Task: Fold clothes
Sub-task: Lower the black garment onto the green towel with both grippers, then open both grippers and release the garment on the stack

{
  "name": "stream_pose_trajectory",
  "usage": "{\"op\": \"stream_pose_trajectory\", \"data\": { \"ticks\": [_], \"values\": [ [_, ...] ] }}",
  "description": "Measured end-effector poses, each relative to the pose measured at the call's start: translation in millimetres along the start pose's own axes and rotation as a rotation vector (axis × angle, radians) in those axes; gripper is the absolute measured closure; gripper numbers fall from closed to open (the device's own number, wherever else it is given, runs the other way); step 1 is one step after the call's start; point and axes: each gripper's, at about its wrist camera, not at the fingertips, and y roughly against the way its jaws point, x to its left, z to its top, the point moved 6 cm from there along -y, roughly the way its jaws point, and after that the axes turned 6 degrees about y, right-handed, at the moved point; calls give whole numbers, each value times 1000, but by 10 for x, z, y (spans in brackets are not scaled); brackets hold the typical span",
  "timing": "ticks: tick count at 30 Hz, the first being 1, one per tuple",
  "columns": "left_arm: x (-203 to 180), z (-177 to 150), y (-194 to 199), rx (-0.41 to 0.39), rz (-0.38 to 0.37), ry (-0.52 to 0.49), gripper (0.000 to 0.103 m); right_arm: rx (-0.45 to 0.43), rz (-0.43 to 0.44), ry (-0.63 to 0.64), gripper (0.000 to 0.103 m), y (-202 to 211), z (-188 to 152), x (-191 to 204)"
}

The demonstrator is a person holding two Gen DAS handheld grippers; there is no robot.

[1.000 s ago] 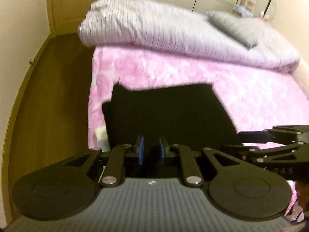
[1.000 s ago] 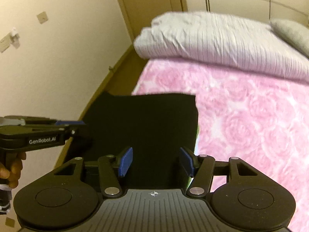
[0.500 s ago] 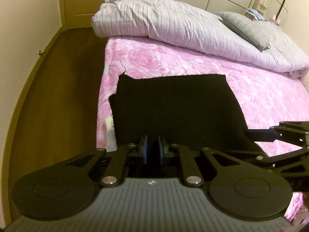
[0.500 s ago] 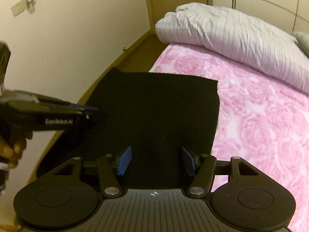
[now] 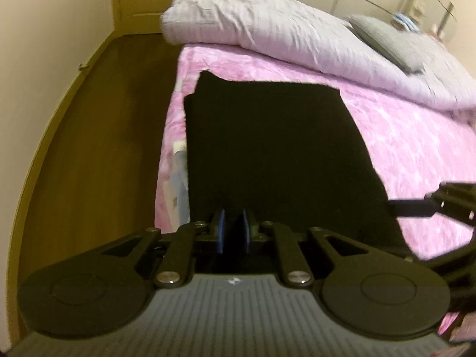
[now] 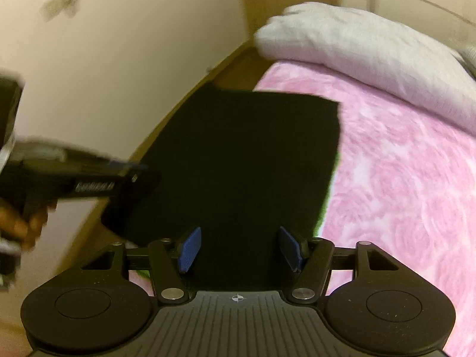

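A black garment [image 5: 273, 139] lies folded in a rough rectangle on the pink rose-patterned bed [image 5: 416, 136], near its left edge. My left gripper [image 5: 233, 232] is shut on the near edge of the garment. My right gripper [image 6: 238, 247] is open over the near edge of the garment [image 6: 244, 154], with cloth lying between its blue pads [image 6: 189, 247]. The right gripper's fingers show at the right of the left wrist view [image 5: 416, 202]. The left gripper shows at the left of the right wrist view [image 6: 89, 181], held by a hand.
A rolled light grey duvet [image 5: 282, 32] and a grey pillow [image 5: 386, 38] lie at the far end of the bed. Dark wooden floor [image 5: 98, 136] and a cream wall [image 6: 119, 68] run along the bed's left side. A door stands at the back.
Both cameras have shifted and the views are blurred by motion. The left gripper stays shut on the garment's near edge and the right stays open. The garment lies much as before.
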Motion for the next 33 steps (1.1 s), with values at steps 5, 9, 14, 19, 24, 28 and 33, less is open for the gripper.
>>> {"op": "stream_pose_trajectory", "data": {
  "ticks": [5, 9, 14, 19, 24, 28, 33],
  "values": [
    [-131, -16, 281, 14, 78, 24, 89, -21, 8, -39, 32, 179, 9, 0],
    [-254, -115, 624, 40, 159, 120, 75, -44, 45, -139, 31, 524, -121, -88],
    [-567, -245, 942, 74, 169, 173, 71, -38, 51, -207, 30, 924, -280, -241],
    [-958, -384, 1164, 81, 248, 179, 70, -63, 96, -205, 28, 1326, -334, -362],
    [-1330, -583, 1376, 3, 315, 272, 69, -80, 165, -117, 28, 1552, -378, -509],
    [-1792, -804, 1594, -41, 410, 363, 69, -87, 221, -45, 28, 1676, -489, -769],
    [-2607, -1020, 1854, -116, 502, 469, 69, -102, 313, 83, 28, 2032, -588, -1270]
  ]
}}
